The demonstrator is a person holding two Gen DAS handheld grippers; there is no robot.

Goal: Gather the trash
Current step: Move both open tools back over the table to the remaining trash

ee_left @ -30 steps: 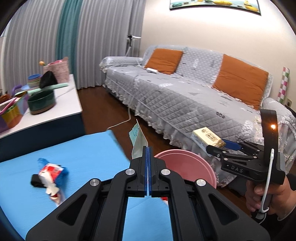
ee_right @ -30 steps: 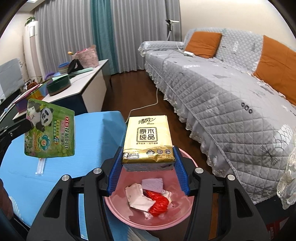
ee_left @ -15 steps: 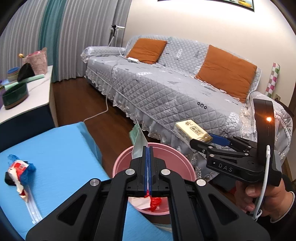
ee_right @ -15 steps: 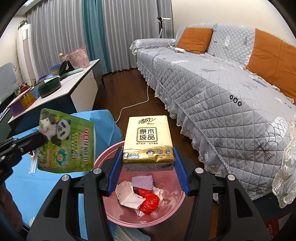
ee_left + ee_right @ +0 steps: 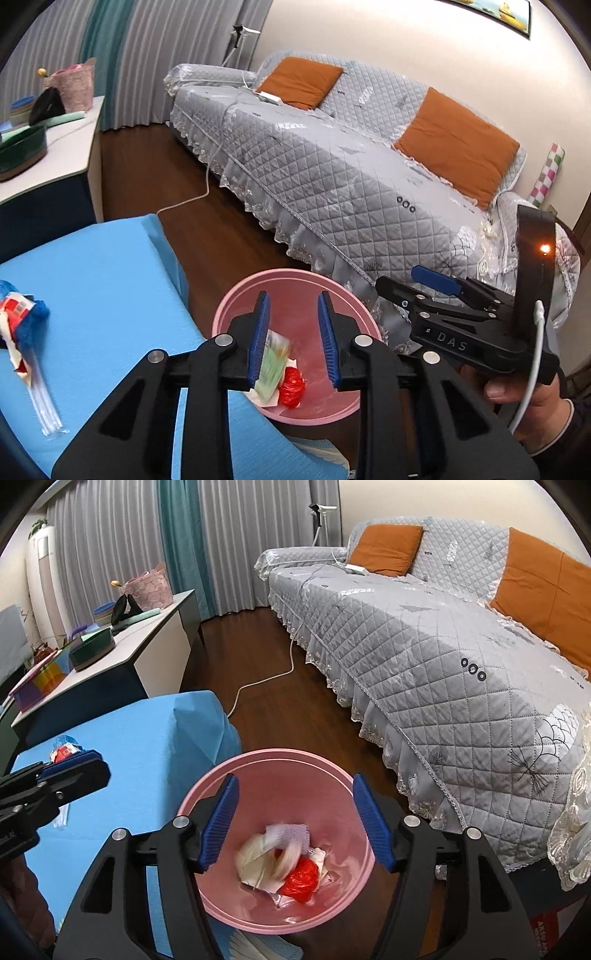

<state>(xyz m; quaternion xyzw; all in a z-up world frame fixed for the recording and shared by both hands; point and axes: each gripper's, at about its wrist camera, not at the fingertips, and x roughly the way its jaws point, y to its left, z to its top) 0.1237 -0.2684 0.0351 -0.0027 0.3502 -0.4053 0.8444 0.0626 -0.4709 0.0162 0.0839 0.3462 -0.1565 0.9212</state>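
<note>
A pink bin (image 5: 343, 775) stands on the floor beside the blue table (image 5: 140, 738). Both grippers hang over it, open and empty. My left gripper (image 5: 293, 339) is above the bin (image 5: 332, 288); the green panda snack bag (image 5: 271, 369) is blurred inside it, next to a red wrapper (image 5: 291, 384). My right gripper (image 5: 295, 819) is above the bin; the tissue pack (image 5: 266, 856) is blurred among white paper and the red wrapper (image 5: 301, 878). A red, white and blue wrapper (image 5: 18, 314) and a clear plastic sleeve (image 5: 46, 398) lie on the table at the left.
A grey quilted sofa (image 5: 443, 635) with orange cushions runs along the right. A white cord (image 5: 266, 679) lies on the wood floor. A white sideboard (image 5: 147, 627) with bowls and baskets stands at the back left.
Both grippers opened over the bin. The panda bag left my left gripper and the tissue pack left my right gripper; both have dropped into the bin.
</note>
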